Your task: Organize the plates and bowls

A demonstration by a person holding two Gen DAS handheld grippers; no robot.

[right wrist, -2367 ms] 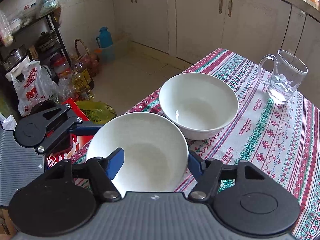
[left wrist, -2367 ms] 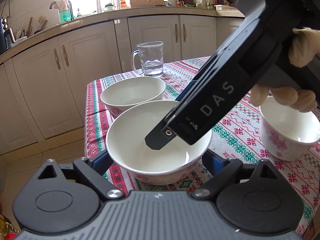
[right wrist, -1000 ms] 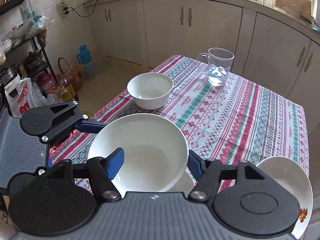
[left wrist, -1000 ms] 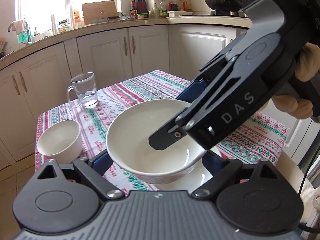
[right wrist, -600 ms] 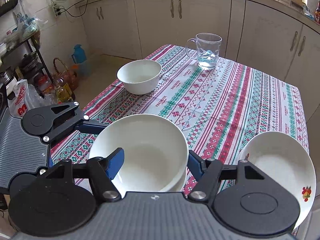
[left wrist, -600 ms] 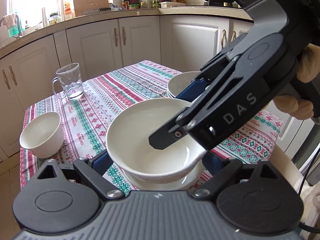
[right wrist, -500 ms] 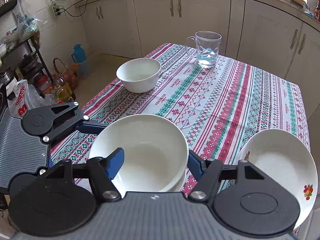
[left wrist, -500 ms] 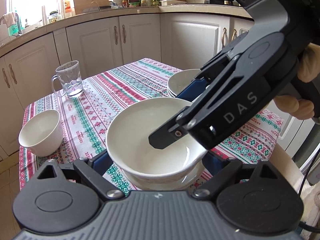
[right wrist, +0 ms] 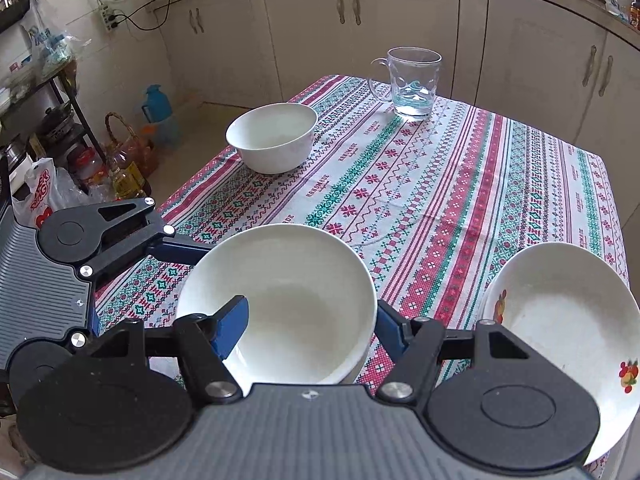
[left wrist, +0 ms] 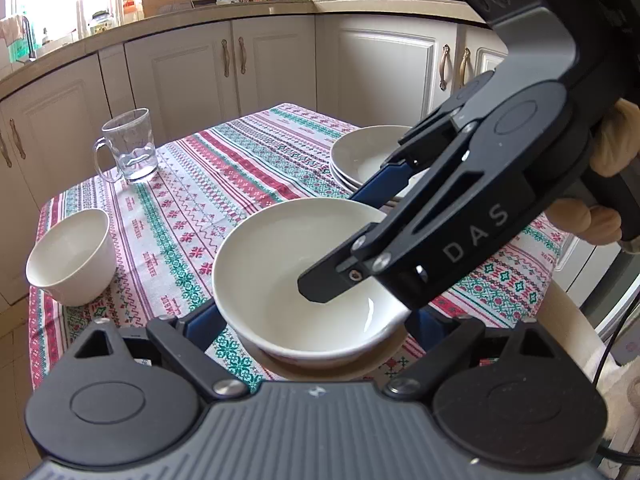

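Note:
A large white bowl [left wrist: 280, 264] sits between the fingers of both grippers, resting in or just above a second white dish [left wrist: 372, 364] under it. My left gripper [left wrist: 316, 320] holds the bowl by its two sides. My right gripper [right wrist: 308, 316] has one finger inside the bowl and one outside, clamped on its rim; its body [left wrist: 472, 216] reaches in from the right in the left wrist view. The same bowl shows in the right wrist view [right wrist: 296, 296]. A smaller white bowl [left wrist: 72, 256] stands at the table's left, also visible in the right wrist view [right wrist: 272, 136].
A stack of white plates [left wrist: 368, 156] with a fruit print [right wrist: 560, 320] lies at the right of the patterned tablecloth [right wrist: 440, 184]. A glass mug [right wrist: 412, 80] stands at the far side. Kitchen cabinets [left wrist: 280, 64] surround the table; bags and bottles [right wrist: 80, 168] crowd the floor.
Both grippers carried the large bowl from beside the small bowl across the table to the near right side and lowered it onto the dish there.

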